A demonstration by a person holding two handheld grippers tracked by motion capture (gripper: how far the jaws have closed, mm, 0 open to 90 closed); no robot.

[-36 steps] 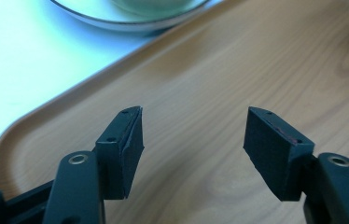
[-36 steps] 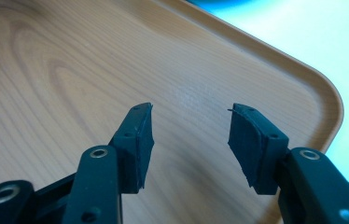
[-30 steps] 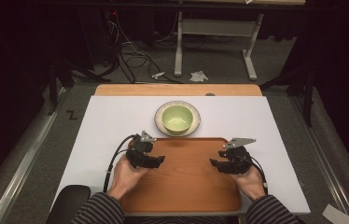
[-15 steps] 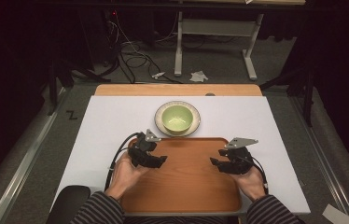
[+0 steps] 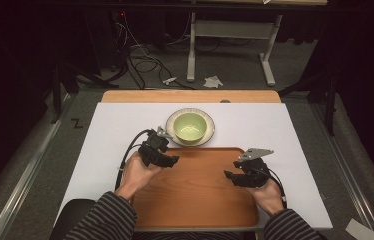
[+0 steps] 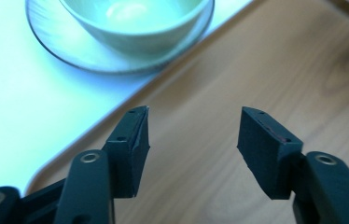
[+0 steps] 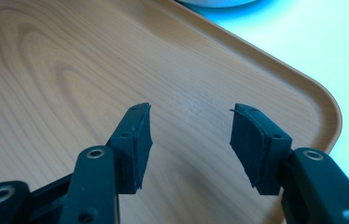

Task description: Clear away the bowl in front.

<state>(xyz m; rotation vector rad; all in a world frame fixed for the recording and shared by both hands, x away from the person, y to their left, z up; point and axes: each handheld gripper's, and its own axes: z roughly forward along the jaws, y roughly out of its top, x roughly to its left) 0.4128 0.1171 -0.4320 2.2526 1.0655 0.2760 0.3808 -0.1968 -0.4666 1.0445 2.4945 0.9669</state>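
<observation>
A pale green bowl (image 5: 190, 125) sits on a grey saucer (image 5: 171, 131) on the white mat, just beyond the wooden tray (image 5: 195, 200). My left gripper (image 5: 172, 160) hovers over the tray's far left corner, pointing right, a short way from the saucer. In the left gripper view the left gripper (image 6: 193, 116) is open; its jaws have just been closing a little with nothing between them, and the bowl (image 6: 135, 23) lies ahead. My right gripper (image 5: 230, 175) hangs over the tray's right side. The right gripper (image 7: 191, 112) is open and empty above the tray (image 7: 46, 70).
The white mat (image 5: 115, 130) covers a wooden tabletop (image 5: 190, 96). Beyond the table are a dark floor with cables (image 5: 140, 55), a metal stand (image 5: 225, 35) and scraps of paper (image 5: 212, 81). Striped sleeves (image 5: 95, 220) enter from the bottom.
The left hand has lifted and moved toward the bowl and saucer. The right hand has stayed in place.
</observation>
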